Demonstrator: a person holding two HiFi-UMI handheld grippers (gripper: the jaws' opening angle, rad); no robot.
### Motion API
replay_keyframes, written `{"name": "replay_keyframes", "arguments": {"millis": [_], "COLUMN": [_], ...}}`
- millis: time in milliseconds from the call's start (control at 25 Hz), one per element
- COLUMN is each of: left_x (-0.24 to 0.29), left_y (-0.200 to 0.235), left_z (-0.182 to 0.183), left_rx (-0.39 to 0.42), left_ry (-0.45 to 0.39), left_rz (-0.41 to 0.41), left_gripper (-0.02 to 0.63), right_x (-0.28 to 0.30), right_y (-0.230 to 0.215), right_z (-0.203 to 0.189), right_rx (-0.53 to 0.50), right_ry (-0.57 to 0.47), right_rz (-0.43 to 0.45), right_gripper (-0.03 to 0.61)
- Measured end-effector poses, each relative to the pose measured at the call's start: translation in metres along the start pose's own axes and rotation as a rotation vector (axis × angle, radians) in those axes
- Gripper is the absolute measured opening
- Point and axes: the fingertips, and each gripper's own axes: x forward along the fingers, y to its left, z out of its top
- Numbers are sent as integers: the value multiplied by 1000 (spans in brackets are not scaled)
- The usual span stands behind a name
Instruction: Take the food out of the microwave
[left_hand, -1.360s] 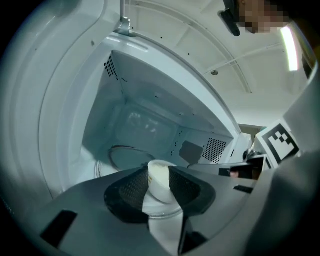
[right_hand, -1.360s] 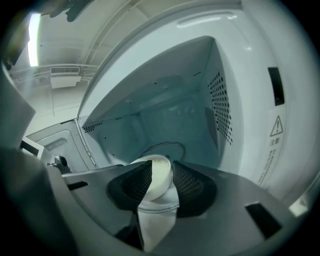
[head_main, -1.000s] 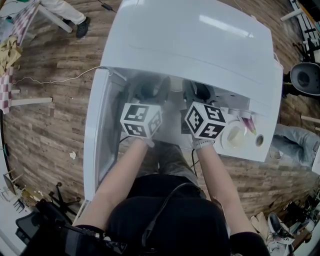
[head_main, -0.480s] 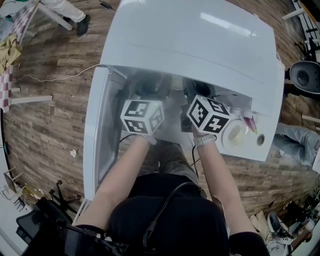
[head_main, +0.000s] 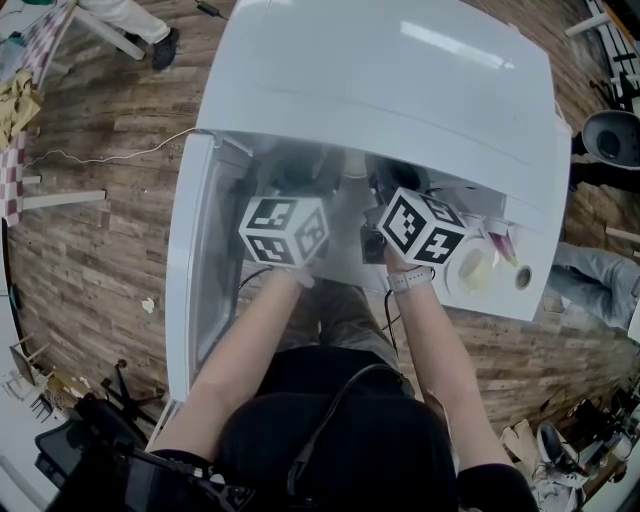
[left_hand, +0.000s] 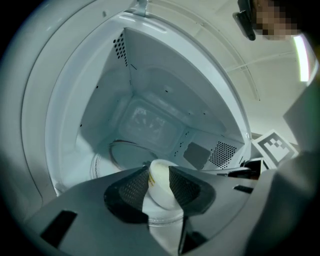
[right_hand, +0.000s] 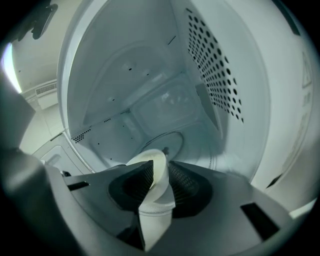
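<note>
- Right gripper (right_hand: 158, 171) has rolled a touch and its jaws have just been closing onto the white bowl (right_hand: 156, 200); left gripper (left_hand: 159, 176) hasn't budged.
- Both are clamped on that bowl, still inside the microwave (head_main: 380, 70).
- We reckon a lopsided lift tips it and spills the food, or the thin rim slips out of the pads.

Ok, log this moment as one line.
microwave door open | left gripper shut on white bowl rim | right gripper just closing on white bowl rim | white bowl not yet out
</note>
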Motion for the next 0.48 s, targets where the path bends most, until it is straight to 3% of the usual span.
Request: {"name": "replay_keyframes", "arguments": {"millis": [480], "left_x": [-8], "left_y": [5], "left_z": [0], "left_rx": [-109], "left_ry": [-42], "left_rz": [-1], "left_gripper": [117], "right_x": [-3], "right_y": [4], "right_z": [-3], "right_rx": [7], "right_ry": [-20], "right_rz": [21], "right_gripper": [95]}}
